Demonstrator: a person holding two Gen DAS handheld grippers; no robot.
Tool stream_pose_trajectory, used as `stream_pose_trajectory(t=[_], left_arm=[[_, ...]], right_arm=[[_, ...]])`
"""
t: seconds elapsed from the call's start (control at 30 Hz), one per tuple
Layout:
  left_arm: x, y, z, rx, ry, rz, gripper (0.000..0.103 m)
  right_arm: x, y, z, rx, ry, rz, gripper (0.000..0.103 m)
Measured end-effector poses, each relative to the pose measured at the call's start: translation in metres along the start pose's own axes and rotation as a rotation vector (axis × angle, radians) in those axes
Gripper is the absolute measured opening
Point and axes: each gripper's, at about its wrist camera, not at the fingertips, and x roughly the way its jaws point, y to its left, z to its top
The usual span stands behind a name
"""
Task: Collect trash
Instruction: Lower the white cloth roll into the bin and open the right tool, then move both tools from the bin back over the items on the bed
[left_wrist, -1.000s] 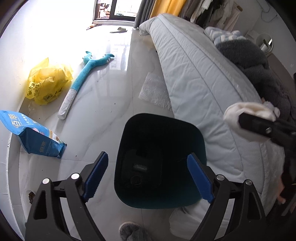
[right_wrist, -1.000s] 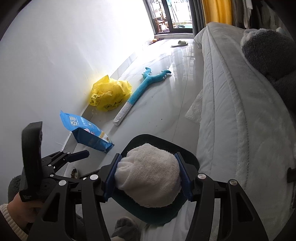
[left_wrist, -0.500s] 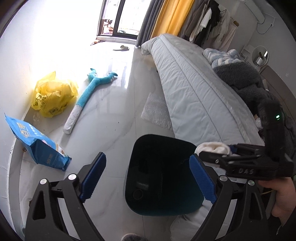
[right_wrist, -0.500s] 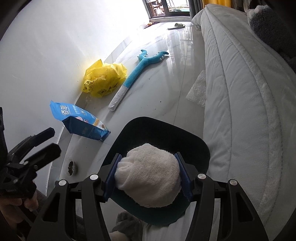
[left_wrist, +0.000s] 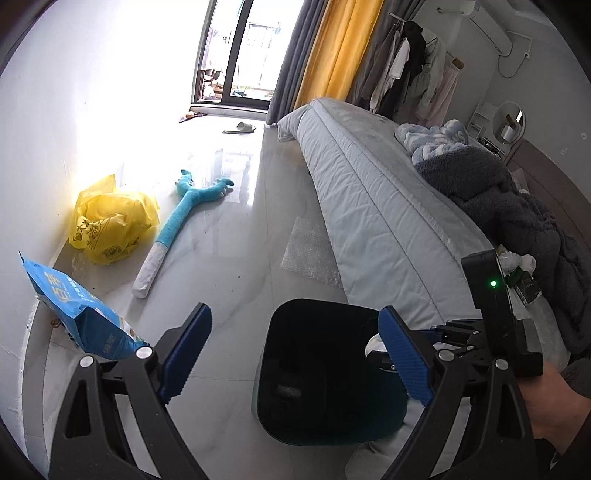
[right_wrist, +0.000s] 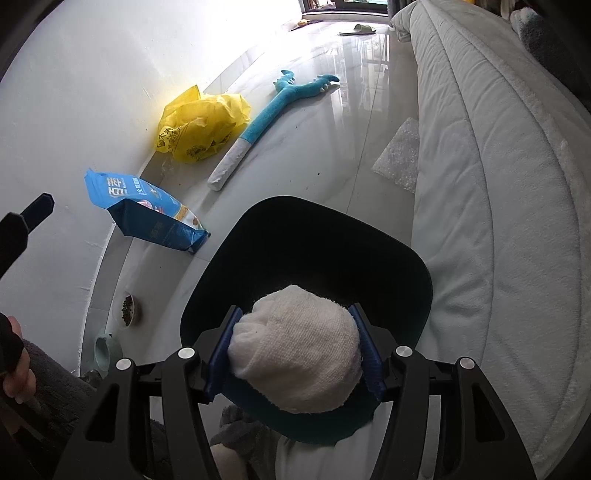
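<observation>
**White wad poised over the bin as the right jaws start to let go**

The bed (right_wrist: 498, 192) runs along the right side of the right gripper (right_wrist: 295, 354), and the pale floor (right_wrist: 332, 155) stretches ahead of it. Directly beneath and just ahead of its fingertips stands the dark bin (right_wrist: 314, 243), mouth up. A second ago this bin sat lower and smaller in the right wrist view, and the gripper was clamped firmly on the wad; now the rim fills the space under the tool and the jaws are opening, with the white cloth wad (right_wrist: 295, 347) between the blue pads and touching both. I judge this to be the release: the wad hangs over the bin's near edge, so it should fall inside, though it is close to the rim.

The left gripper (left_wrist: 295, 354) has lifted back, jaws wide and empty, the bin ahead of it.

Further ahead and left of the tools lie a yellow plastic bag (right_wrist: 199, 125), a blue plush toy (right_wrist: 273, 110), a blue pouch (right_wrist: 147, 210) and a sheet of bubble wrap (right_wrist: 399, 155) against the bed.

The pouch and the bag both carry printed characters, too small to read with confidence.
</observation>
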Motion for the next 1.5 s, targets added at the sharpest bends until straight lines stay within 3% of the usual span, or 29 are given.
stream_pose_trajectory(t=[0.17, 0.53, 0.9, 1.3, 1.5], left_arm=[[-0.008, -0.006, 0.004, 0.017, -0.030, 0.008, 0.093], [-0.039, -0.045, 0.026, 0.034, -0.169, -0.046, 0.093], [-0.059, -0.093, 0.040, 0.076, -0.268, -0.078, 0.092], [-0.037, -0.143, 0.042, 0.109, -0.246, -0.095, 0.092], [-0.026, -0.158, 0.040, 0.067, -0.214, -0.139, 0.092]], right_arm=[[0.000, 0.001, -0.001, 0.003, 0.002, -0.001, 0.080], [-0.030, 0.007, -0.002, -0.027, -0.051, 0.021, 0.087], [-0.096, -0.012, -0.011, -0.053, -0.213, 0.007, 0.090], [-0.158, -0.068, -0.041, -0.004, -0.339, -0.035, 0.090], [-0.175, -0.094, -0.053, 0.004, -0.374, -0.130, 0.090]])
